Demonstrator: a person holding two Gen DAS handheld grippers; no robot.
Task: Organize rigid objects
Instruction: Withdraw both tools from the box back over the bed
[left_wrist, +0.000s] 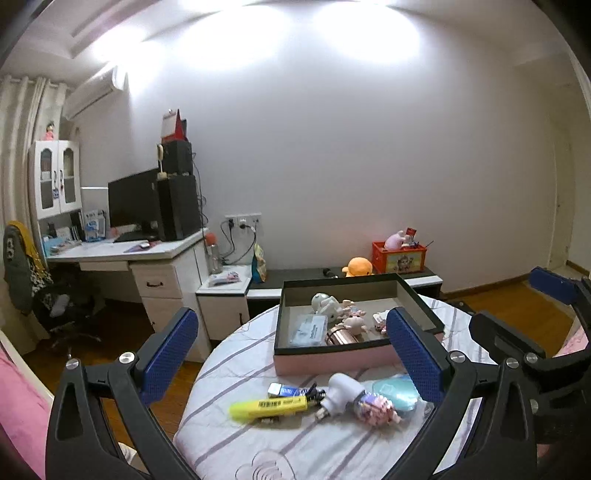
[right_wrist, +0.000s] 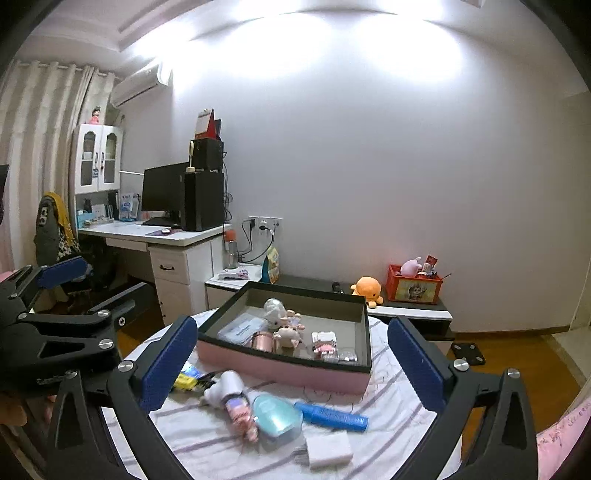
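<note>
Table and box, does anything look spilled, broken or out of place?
Nothing looks spilled or broken. A loose jumble lies on the table in front of the box: yellow highlighter, teal case, blue comb, white block. They lie at mixed angles, not yet boxed.

A box (right_wrist: 284, 373) sits on the table (right_wrist: 388, 435) with figurines (right_wrist: 286, 325) inside; before it lie a marker (left_wrist: 267, 406), a case (right_wrist: 277, 413), a comb (right_wrist: 332, 415) and a block (right_wrist: 328, 450); a desk (right_wrist: 155, 232) stands behind, left
</note>
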